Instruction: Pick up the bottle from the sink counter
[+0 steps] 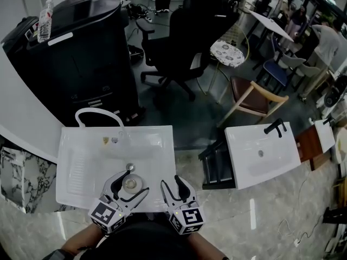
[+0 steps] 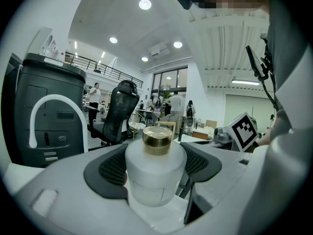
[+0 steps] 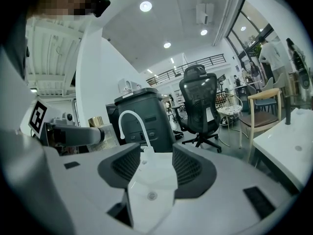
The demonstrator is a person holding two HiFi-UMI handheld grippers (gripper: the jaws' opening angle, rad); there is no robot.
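The bottle (image 1: 130, 184) fills your left tongs (image 1: 130, 185); your right tongs (image 1: 174, 183) gape free over the sink (image 1: 89, 157), faucet (image 1: 97, 112) well beyond.

Ahead of me a black office chair (image 1: 184, 31) stands on grey floor (image 1: 179, 118) beside a black cabinet (image 1: 81, 53); round ceiling lights (image 2: 145, 4) glow.

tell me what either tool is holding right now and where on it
The left tool grips the frosted bottle by the sides of its body; the right tool holds nothing.
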